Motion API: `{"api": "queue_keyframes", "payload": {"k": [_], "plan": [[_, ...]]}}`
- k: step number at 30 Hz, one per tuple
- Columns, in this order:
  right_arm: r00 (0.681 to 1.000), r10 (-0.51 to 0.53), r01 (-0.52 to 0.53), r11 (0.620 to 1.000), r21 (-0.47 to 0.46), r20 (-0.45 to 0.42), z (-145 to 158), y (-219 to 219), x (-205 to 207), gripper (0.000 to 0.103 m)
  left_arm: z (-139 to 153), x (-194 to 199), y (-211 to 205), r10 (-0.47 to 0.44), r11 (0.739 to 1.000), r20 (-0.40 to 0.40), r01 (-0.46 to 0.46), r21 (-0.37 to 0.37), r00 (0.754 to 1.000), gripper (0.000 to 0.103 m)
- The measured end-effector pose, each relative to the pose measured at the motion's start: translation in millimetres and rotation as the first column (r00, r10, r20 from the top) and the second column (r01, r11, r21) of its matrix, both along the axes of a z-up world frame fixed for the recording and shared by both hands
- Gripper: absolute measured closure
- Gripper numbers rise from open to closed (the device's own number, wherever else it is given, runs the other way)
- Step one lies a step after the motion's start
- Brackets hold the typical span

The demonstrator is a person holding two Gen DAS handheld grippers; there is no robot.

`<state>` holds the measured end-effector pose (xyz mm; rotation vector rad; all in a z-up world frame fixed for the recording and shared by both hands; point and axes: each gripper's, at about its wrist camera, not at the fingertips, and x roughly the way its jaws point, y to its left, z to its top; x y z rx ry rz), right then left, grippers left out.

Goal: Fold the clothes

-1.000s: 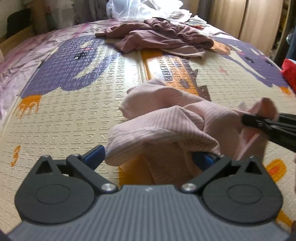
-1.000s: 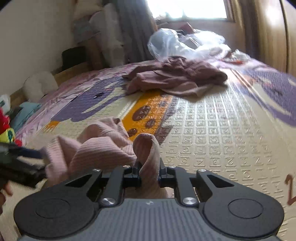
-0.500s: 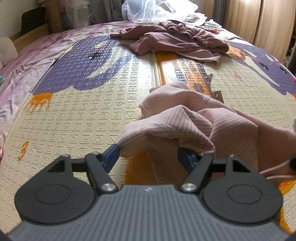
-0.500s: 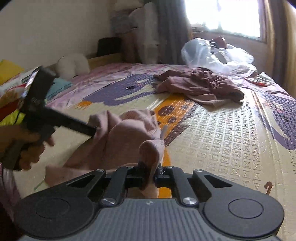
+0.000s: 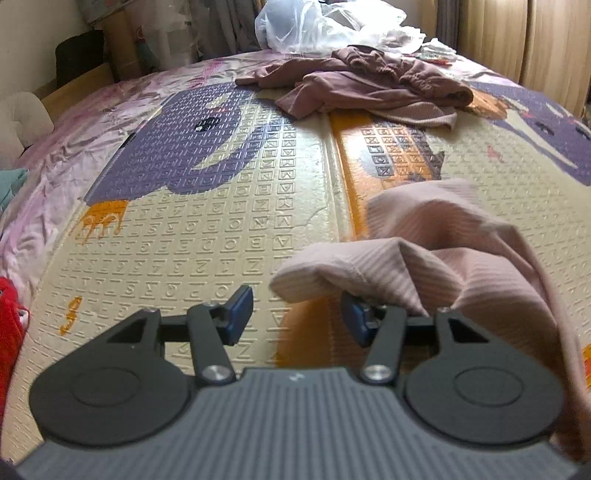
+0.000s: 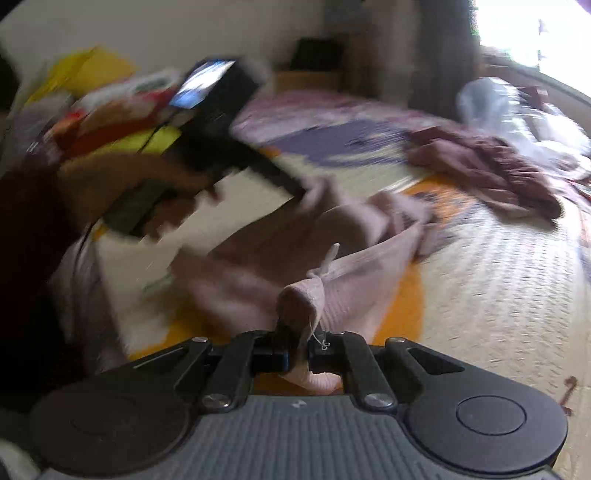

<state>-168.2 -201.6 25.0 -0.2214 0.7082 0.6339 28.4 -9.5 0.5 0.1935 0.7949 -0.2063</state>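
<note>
The pale pink garment (image 5: 436, 254) lies bunched on the patterned play mat (image 5: 207, 236), and the step in hand looks like getting two grips on it so it can be spread for folding. The right gripper (image 6: 297, 356) is clamped nearly closed on one end of the cloth, while the left gripper (image 5: 295, 317) is closing around a fold that drapes over its right finger, not yet pinched. Next, the left needs a firm hold before both pull the cloth flat.

Two garments are counted: one pale pink ribbed garment (image 5: 436, 251) just ahead of the claw, one mauve garment (image 5: 369, 88) heaped far beyond it. One white plastic bag (image 5: 325, 26) is seen behind that.
</note>
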Motion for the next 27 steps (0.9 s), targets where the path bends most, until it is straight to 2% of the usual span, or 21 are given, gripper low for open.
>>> {"api": "queue_keyframes", "payload": {"k": [4,7,10,12,13,18,20,23,27], "plan": [[0.994,0.101,-0.102,0.994,-0.03,-0.042,-8,10,-11,0.094,0,-2,1,-0.005,1.0,0.003,0.005,0.02,1.0,0.046],[0.985,0.159,-0.162,0.986,-0.034,-0.062,-9,14,-14,0.087,0,-2,2,-0.006,1.0,0.0,0.006,0.026,1.0,0.04],[0.988,0.143,-0.144,0.989,-0.02,-0.055,-1,7,-12,0.075,0,-2,2,-0.005,0.999,0.001,0.005,0.037,1.0,0.032],[0.991,0.125,-0.125,0.992,-0.008,-0.048,6,0,-9,0.061,0,-1,3,-0.001,0.999,0.002,0.001,0.038,1.0,0.028],[0.993,0.114,-0.114,0.993,0.007,-0.037,10,-5,-9,0.059,0,-1,4,0.003,0.999,0.003,-0.003,0.038,1.0,0.026],[0.999,0.014,-0.018,0.991,0.132,0.032,32,-31,0,0.045,3,2,8,0.029,0.999,-0.003,-0.029,0.038,1.0,0.007],[0.997,-0.058,0.049,0.988,0.148,0.058,35,-36,8,0.045,4,3,6,0.039,0.999,-0.009,-0.039,0.038,0.999,0.004],[0.978,-0.187,0.174,0.976,0.133,0.092,33,-35,26,0.045,5,6,3,0.054,0.998,-0.025,-0.053,0.039,0.998,0.001],[0.938,-0.328,0.313,0.941,0.13,0.112,25,-33,54,0.045,3,13,6,0.081,0.997,-0.055,-0.08,0.011,0.995,0.0]]}}
